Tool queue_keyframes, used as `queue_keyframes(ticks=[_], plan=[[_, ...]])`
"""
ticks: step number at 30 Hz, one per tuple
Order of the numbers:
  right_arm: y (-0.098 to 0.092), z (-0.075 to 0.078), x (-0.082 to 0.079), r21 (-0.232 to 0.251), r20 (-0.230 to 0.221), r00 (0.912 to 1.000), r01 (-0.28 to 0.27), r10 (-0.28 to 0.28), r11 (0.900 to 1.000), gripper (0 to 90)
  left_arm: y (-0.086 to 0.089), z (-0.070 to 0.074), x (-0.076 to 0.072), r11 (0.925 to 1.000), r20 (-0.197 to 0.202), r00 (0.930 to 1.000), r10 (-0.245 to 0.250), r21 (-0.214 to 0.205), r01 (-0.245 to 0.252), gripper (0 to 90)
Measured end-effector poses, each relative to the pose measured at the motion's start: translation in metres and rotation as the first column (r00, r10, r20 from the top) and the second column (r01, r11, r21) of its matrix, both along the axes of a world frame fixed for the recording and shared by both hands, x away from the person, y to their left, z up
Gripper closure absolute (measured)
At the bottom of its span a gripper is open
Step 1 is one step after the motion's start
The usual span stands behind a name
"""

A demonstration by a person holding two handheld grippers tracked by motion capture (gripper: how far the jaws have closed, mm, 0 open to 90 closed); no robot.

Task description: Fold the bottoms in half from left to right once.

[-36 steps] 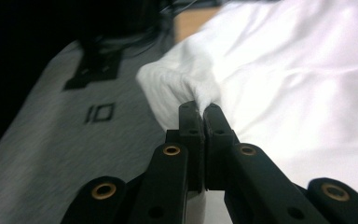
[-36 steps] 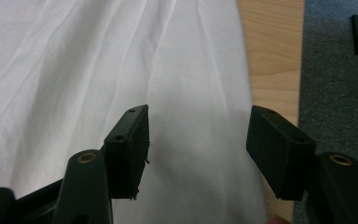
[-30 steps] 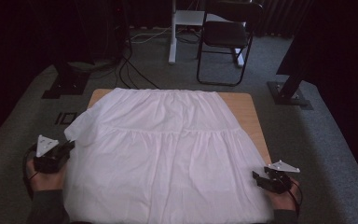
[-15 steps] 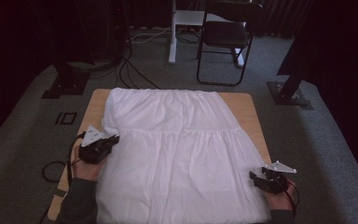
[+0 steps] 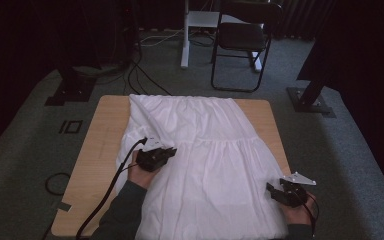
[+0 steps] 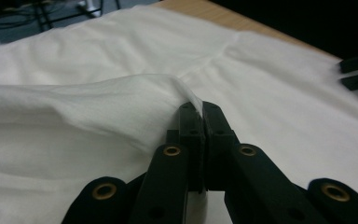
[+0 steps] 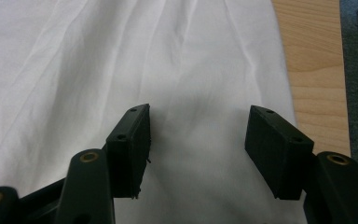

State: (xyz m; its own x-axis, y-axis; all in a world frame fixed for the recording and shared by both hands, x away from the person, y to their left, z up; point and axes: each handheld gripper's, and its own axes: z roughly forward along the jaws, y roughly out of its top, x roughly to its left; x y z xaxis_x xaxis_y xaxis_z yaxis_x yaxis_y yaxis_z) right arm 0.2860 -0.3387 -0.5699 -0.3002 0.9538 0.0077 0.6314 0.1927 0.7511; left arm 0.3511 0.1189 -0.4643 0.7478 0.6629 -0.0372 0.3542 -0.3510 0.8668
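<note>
A white gathered cloth (image 5: 215, 150) lies spread over a wooden table (image 5: 107, 135). Its left side is folded in toward the middle. My left gripper (image 5: 167, 151) is shut on that folded edge of the white cloth (image 6: 121, 93), with the fabric pinched between the closed jaws of the left gripper (image 6: 199, 109). At the cloth's near right corner my right gripper (image 5: 272, 189) stands open. In the right gripper view the right gripper (image 7: 198, 128) hovers just above the white cloth (image 7: 121, 60) with nothing between its jaws.
Bare wood of the table (image 7: 314, 65) shows right of the cloth. A black folding chair (image 5: 242, 37), a white stand (image 5: 187, 30), cables (image 5: 140, 75) and black stand feet (image 5: 310, 102) lie on the grey carpet beyond the table. A cable (image 5: 102, 200) trails from the left gripper.
My left gripper has carried the cloth's left edge rightward from the table's left side toward the middle, folding it over and baring the wood. The right gripper has stayed put.
</note>
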Motion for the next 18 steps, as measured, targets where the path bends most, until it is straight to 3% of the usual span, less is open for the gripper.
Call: queue_keyframes(ticks=[3, 7, 9, 11, 13, 16, 18], plan=[[0.001, 0.0, 0.001, -0.002, -0.001, 1.0, -0.002, 0.002, 1.0, 40.3, -0.011, 0.003, 0.0, 0.9995, 0.005, 0.9996, -0.028, -0.016, 0.028, 89.1], [0.002, 0.001, 0.003, -0.008, -0.002, 0.9999, -0.013, 0.013, 0.9999, 42.2, -0.04, 0.012, -0.001, 0.9962, 0.022, 0.9964, -0.082, 0.03, 0.082, 89.1], [0.003, 0.001, 0.004, -0.009, -0.004, 0.9998, -0.022, 0.022, 0.9997, 43.2, -0.052, 0.014, -0.001, 0.994, 0.016, 0.9942, -0.106, 0.031, 0.105, 89.1], [0.003, 0.002, 0.006, -0.005, -0.009, 0.9997, -0.024, 0.024, 0.9997, 44.3, -0.068, 0.017, -0.003, 0.9881, 0.009, 0.99, -0.141, 0.063, 0.14, 89.1], [0.004, 0.003, 0.008, -0.007, -0.013, 0.9995, -0.029, 0.029, 0.9995, 45.8, -0.093, 0.02, -0.01, 0.9722, 0.007, 0.9764, -0.216, 0.095, 0.214, 89.1], [0.007, 0.006, 0.01, -0.038, -0.016, 0.9994, -0.032, 0.031, 0.9988, 47.5, -0.122, 0.019, -0.016, 0.9503, -0.022, 0.9516, -0.306, 0.051, 0.307, 89.0], [0.01, 0.01, 0.01, -0.043, -0.004, 0.9992, -0.04, 0.04, 0.9983, 47.8, -0.135, 0.014, -0.018, 0.9428, -0.035, 0.9452, -0.325, 0.068, 0.326, 89.0]])
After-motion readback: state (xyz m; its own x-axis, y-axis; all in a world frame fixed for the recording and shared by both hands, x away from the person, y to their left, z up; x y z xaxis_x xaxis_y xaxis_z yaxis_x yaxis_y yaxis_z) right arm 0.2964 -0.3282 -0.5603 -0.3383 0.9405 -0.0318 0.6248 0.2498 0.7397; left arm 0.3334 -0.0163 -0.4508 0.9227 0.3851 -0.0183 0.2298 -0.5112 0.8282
